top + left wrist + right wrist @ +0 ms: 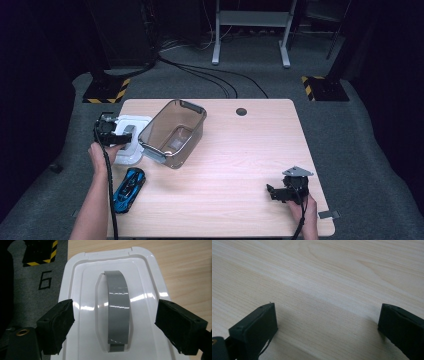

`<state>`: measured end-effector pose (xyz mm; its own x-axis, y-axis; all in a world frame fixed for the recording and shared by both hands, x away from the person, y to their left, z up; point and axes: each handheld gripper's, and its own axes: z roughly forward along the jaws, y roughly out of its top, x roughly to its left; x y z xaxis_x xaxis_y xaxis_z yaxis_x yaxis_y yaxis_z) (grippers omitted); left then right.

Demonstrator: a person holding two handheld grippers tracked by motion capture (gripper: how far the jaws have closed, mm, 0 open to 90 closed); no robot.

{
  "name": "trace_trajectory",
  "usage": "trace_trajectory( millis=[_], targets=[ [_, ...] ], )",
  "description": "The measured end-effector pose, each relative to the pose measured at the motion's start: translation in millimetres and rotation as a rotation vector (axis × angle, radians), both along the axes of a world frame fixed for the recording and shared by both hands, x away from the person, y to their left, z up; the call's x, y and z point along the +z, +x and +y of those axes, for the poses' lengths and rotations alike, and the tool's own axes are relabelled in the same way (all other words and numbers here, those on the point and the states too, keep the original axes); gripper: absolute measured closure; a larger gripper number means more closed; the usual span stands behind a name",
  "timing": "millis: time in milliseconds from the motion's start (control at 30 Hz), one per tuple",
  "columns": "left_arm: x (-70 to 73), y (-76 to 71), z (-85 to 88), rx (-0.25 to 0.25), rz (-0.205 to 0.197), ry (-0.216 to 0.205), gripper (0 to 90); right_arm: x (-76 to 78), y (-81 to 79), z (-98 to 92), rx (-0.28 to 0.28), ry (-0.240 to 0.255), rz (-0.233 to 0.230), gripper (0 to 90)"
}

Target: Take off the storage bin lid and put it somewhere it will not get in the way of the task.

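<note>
A white box lid (134, 156) (82, 285) with a grey strap handle (117, 307) lies flat at the table's left side. My left gripper (124, 137) (114, 308) hovers just over it, open, its jaws standing wide on either side of the handle without touching it. A clear grey plastic bin (172, 132) sits tilted beside the lid, one edge resting on it. A blue toy car (129, 189) lies near the front left edge. My right gripper (274, 192) (325, 311) is at the front right, open over bare wood with nothing between its jaws.
The wooden table (240, 150) has a round cable hole (241, 111) at the back. Grey carpet, floor cables and stand bases with yellow-black tape (105, 92) surround it.
</note>
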<state>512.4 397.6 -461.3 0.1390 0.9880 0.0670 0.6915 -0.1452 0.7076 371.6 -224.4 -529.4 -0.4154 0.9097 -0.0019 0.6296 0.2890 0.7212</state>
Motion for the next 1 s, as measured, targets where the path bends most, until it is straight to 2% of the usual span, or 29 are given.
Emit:
trace_trajectory(
  millis=[33, 233, 400, 633, 1000],
  targets=[
    [2.0, -2.0, 0.9, -0.007, 0.007, -0.002, 13.6, 0.0, 0.0, 0.0, 0.000, 0.000, 0.000, 1.1],
    [11.6, -17.3, -1.4, -0.041, -0.012, 0.000, 8.4, 0.0, 0.0, 0.0, 0.000, 0.000, 0.001, 1.1],
    [13.7, -29.4, -1.9, -0.062, -0.011, 0.003, 5.4, 0.1, 0.1, -0.1, 0.000, 0.000, 0.002, 1.1],
    [17.4, -43.8, -1.7, -0.076, -0.020, -0.016, 2.7, 0.0, 0.1, 0.0, 0.000, 0.000, 0.001, 1.1],
    [13.4, -69.2, -3.3, -0.108, -0.010, -0.019, 0.0, 0.1, 0.2, -0.1, 0.001, 0.000, 0.002, 1.1]
  ],
)
